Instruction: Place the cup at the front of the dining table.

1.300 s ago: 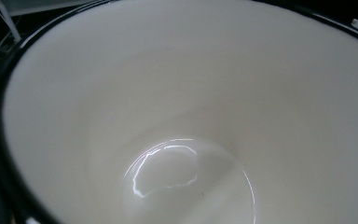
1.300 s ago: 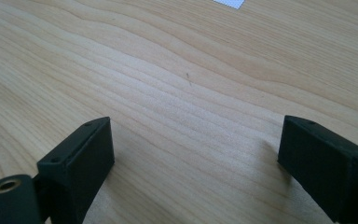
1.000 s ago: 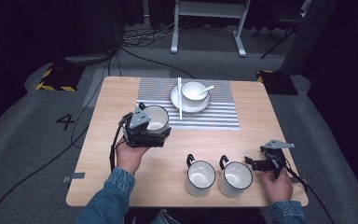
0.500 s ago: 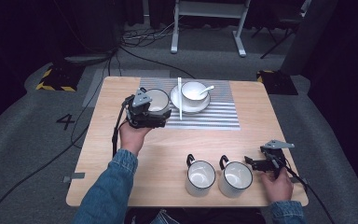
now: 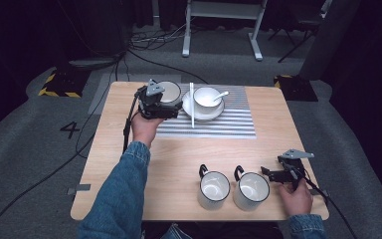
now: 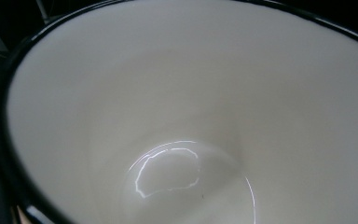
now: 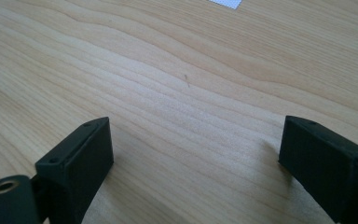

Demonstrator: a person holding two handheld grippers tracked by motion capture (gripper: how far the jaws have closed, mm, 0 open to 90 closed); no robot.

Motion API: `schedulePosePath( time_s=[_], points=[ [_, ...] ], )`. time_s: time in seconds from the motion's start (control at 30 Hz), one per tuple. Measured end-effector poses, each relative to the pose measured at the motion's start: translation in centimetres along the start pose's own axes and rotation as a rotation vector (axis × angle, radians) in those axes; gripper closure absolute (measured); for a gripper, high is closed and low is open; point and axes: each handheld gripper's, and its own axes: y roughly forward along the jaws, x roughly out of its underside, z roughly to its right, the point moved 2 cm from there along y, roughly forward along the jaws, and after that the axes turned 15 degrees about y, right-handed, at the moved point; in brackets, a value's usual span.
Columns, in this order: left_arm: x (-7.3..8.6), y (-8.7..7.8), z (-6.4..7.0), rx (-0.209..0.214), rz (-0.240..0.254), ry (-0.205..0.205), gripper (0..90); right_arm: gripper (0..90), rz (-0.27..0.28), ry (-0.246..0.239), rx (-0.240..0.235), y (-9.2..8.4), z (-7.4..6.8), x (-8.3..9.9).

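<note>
A white mug with a dark rim is held by the left hand-held gripper at the upper left of the frame, at the edge of the striped mat, just beside the plate that carries a bowl. The left gripper view looks straight into the mug's empty inside; the gripper appears clamped on it. Two more mugs wait at the lower right of the desk, near the idle right hand-held gripper, its jaws spread over bare wood. Judging by this, one mug is nearly placed and two remain.
</note>
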Motion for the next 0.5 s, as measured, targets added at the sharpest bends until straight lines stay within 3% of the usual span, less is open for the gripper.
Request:
schedulePosePath(
  time_s=[0.1, 0.17, 0.23, 0.3, 0.33, 0.43, 0.5],
  points=[
    [0.2, 0.9, -0.7, -0.01, 0.004, -0.03, 3.0, 9.7, 0.0, 0.0, 0.0, 0.0, 0.0, 0.0],
    [0.4, 1.6, -1.5, -0.014, -0.018, -0.021, 3.0, 9.8, 0.0, 0.0, 0.0, 0.0, 0.0, 0.0],
    [0.5, 2.3, -2.0, -0.029, -0.025, -0.045, 3.0, 9.7, 0.0, 0.0, 0.0, 0.0, 0.0, 0.0],
    [0.7, 3.1, -2.5, -0.047, -0.053, -0.013, 3.0, 9.7, 0.002, 0.005, -0.003, 0.0, -0.1, 0.0],
    [0.8, 3.4, -2.6, -0.04, -0.062, -0.022, 3.0, 9.7, 0.001, 0.006, -0.002, 0.0, -0.1, 0.0],
    [1.0, 4.4, -3.1, -0.053, -0.051, -0.028, 3.0, 9.7, 0.003, 0.005, -0.001, 0.0, -0.1, 0.0],
    [1.2, 5.1, -3.3, -0.047, -0.03, -0.07, 3.0, 9.6, 0.004, 0.005, -0.001, 0.1, -0.1, 0.0]
  ],
)
